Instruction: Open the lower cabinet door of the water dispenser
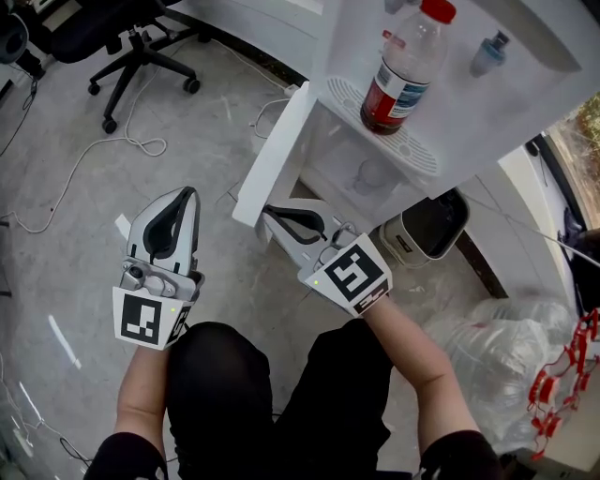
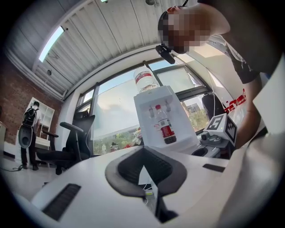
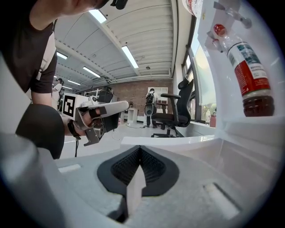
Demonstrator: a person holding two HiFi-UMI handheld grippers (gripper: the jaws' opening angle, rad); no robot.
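the floor (image 1: 75,253) is mottled grey concrete, in an office with a brick wall (image 2: 13,84), wide windows (image 2: 116,104) and a ribbed ceiling (image 2: 102,35). nearest, a person crouches with 2 grippers. the left gripper (image 1: 190,195) hangs over bare floor, jaws clenched on nothing. the right gripper (image 1: 268,211) has its jaws clamped on the free edge of the cabinet door (image 1: 272,155), which stands swung wide open at the base of 1 water dispenser (image 1: 487,112). on its drip tray (image 1: 417,155) stands 1 bottle (image 1: 403,70), below 2 taps: a blue tap (image 1: 489,52) and a second tap (image 1: 397,5). just beside the dispenser sits 1 bin (image 1: 427,225). farther off lie 1 white cable (image 1: 84,159) and 1 black office chair (image 1: 122,37).
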